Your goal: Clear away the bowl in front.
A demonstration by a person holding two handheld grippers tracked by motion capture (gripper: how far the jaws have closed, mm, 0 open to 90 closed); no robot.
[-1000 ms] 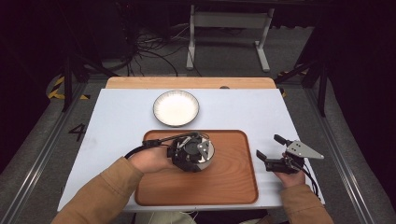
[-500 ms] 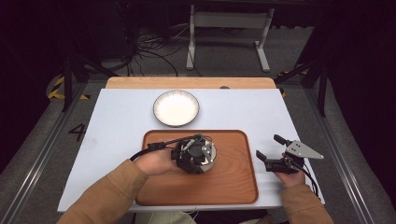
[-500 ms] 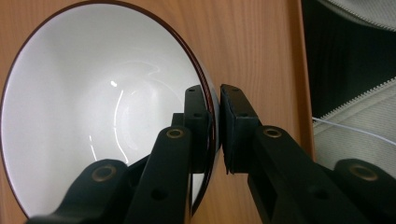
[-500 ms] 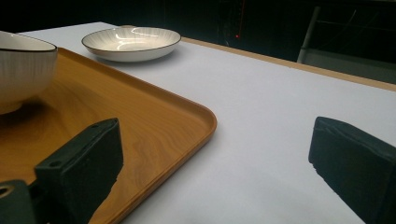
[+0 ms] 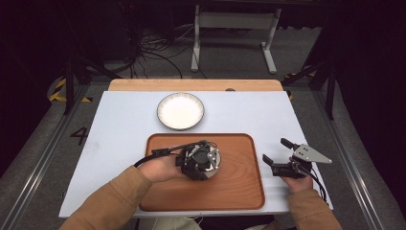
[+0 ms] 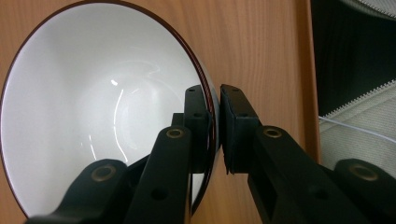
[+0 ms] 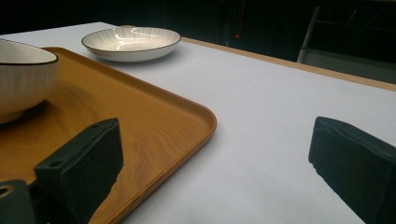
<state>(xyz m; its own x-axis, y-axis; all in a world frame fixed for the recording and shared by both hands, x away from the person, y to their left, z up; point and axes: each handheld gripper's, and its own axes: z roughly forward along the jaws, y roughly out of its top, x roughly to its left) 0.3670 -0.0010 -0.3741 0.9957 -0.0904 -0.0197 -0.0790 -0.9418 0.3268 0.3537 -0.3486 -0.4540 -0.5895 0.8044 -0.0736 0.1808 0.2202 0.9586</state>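
A white bowl with a dark rim [image 6: 93, 116] sits on the brown wooden tray [image 5: 239, 187]. My left gripper [image 6: 215, 100] is shut on the bowl's rim, one jaw inside and one outside. In the high view the left gripper [image 5: 198, 160] covers most of the bowl [image 5: 217, 162] at the tray's middle. My right gripper [image 5: 275, 150] hovers just right of the tray over the white table, jaws wide open and nothing between them. The right gripper view shows the bowl [image 7: 23, 79] at the left on the tray [image 7: 154, 116].
A shallow white plate [image 5: 181, 110] lies on the white table [image 5: 110, 124] behind the tray; it is also in the right gripper view as the plate [image 7: 130, 42]. A wooden strip edges the table's far side. A metal stand sits on the floor beyond.
My left gripper and the bowl it holds have shifted slightly to the right on the tray. The right gripper has stayed in place, open.
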